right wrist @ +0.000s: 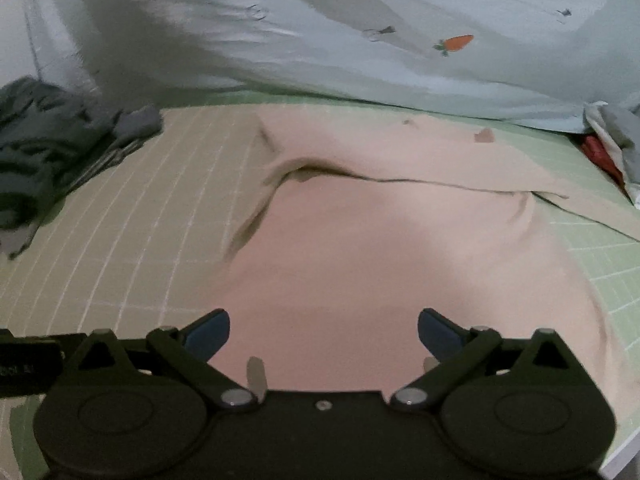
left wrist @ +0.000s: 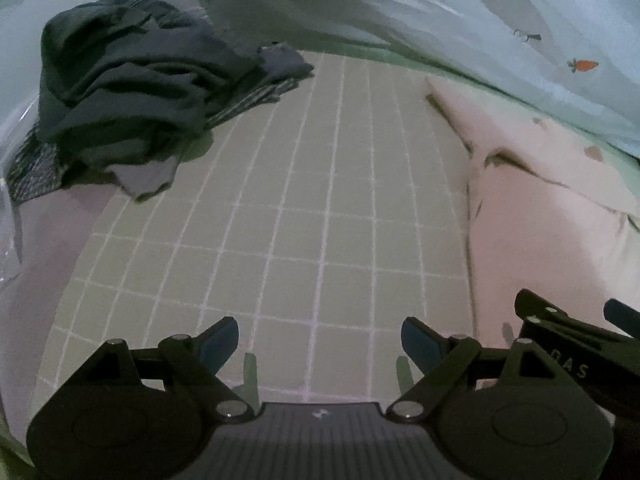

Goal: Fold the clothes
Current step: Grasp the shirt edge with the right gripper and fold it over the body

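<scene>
I work over a bed covered by a green sheet point(left wrist: 304, 208) with a white grid. Behind it a pale quilt point(right wrist: 400, 56) printed with an orange carrot point(right wrist: 456, 43) is bunched along the far edge. In the left view a heap of dark clothes point(left wrist: 120, 92) sits at the far left, with striped fabric under it. A pink garment point(right wrist: 380, 248) lies spread flat on the sheet, one layer folded over across its far part; in the left view it runs along the right side.

On the other tool's body point(left wrist: 576, 356), seen at the left view's right edge, I read the letters "DAS"; other printing is blurred.

My left gripper point(left wrist: 320, 344) hangs over bare sheet, fingers spread wide and holding nothing. My right gripper point(right wrist: 323, 334) is over the near part of the pink garment, fingers also wide apart and empty. The middle of the sheet between heap and garment is free. At the far right lie more crumpled clothes point(right wrist: 612, 148), grey, white and red.
</scene>
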A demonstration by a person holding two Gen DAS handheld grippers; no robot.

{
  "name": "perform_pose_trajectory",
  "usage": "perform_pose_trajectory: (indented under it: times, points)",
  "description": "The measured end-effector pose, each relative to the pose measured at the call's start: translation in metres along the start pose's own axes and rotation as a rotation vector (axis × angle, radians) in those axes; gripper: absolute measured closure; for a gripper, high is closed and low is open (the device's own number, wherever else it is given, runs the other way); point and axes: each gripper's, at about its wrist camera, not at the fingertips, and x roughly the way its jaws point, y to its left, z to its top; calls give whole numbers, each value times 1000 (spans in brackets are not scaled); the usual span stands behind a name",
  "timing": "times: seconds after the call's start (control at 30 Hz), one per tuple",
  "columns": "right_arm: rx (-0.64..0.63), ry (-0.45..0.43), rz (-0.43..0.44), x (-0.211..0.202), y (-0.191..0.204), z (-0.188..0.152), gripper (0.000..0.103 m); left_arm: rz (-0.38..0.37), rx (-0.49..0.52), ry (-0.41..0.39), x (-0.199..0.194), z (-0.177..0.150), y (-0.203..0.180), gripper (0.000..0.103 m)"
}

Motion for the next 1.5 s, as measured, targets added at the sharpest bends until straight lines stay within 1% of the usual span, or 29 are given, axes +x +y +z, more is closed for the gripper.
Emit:
perform_pose_trajectory:
  times: [0.2, 0.27, 0.37, 0.43, 0.47, 0.53, 0.57, 0.63, 0.67, 0.7, 0.73, 0.8, 1.0, 1.1, 1.17, 1.33, 1.43, 1.5]
  points:
    - [-23, 31, 24, -3, 22, -17, 12, 20, -13, 9, 0, -8, 10, 14]
    - [-44, 30, 32, -5, 30, -21, 18, 22, -15, 12, -1, -11, 12, 14]
    - [-81, 33, 46, -6, 40, -25, 29, 23, -20, 22, -2, -16, 14, 14]
    - [-105, 38, 60, -6, 45, -26, 42, 25, -24, 24, -2, -18, 16, 14]
    - [-115, 40, 68, -6, 47, -27, 45, 27, -25, 25, -1, -19, 17, 14]
    - [-134, 45, 84, -5, 51, -28, 56, 31, -30, 27, -1, -20, 18, 14]
    - [-144, 47, 92, -5, 53, -28, 60, 33, -33, 28, 0, -20, 19, 14]
    - [-159, 51, 111, -5, 57, -28, 79, 35, -39, 29, 0, -19, 19, 14]
    - [-165, 54, 117, -5, 58, -28, 83, 33, -42, 28, 0, -18, 19, 14]
    - [-164, 59, 122, -5, 57, -27, 90, 31, -43, 26, 0, -17, 19, 14]
    - [-162, 64, 127, -5, 56, -26, 95, 29, -43, 23, 0, -16, 18, 14]
    - [-159, 74, 137, -5, 53, -23, 100, 25, -43, 19, 0, -14, 17, 14]
    - [-114, 50, 178, -18, 31, -14, 101, 2, -36, 14, 3, -5, 3, 14]
    - [-55, 24, 188, -31, 8, -5, 101, -13, -24, 6, 4, 1, -9, 14]
    - [-11, 7, 178, -39, -9, 1, 101, -25, -11, 0, 5, 5, -19, 14]
    - [104, -14, 101, -47, -62, 8, 101, -52, 36, -21, 5, 16, -50, 14]
    - [151, 3, 60, -41, -90, 6, 101, -64, 65, -32, 5, 21, -71, 14]
    - [182, 29, 46, -33, -106, 3, 101, -67, 80, -32, 5, 23, -84, 14]
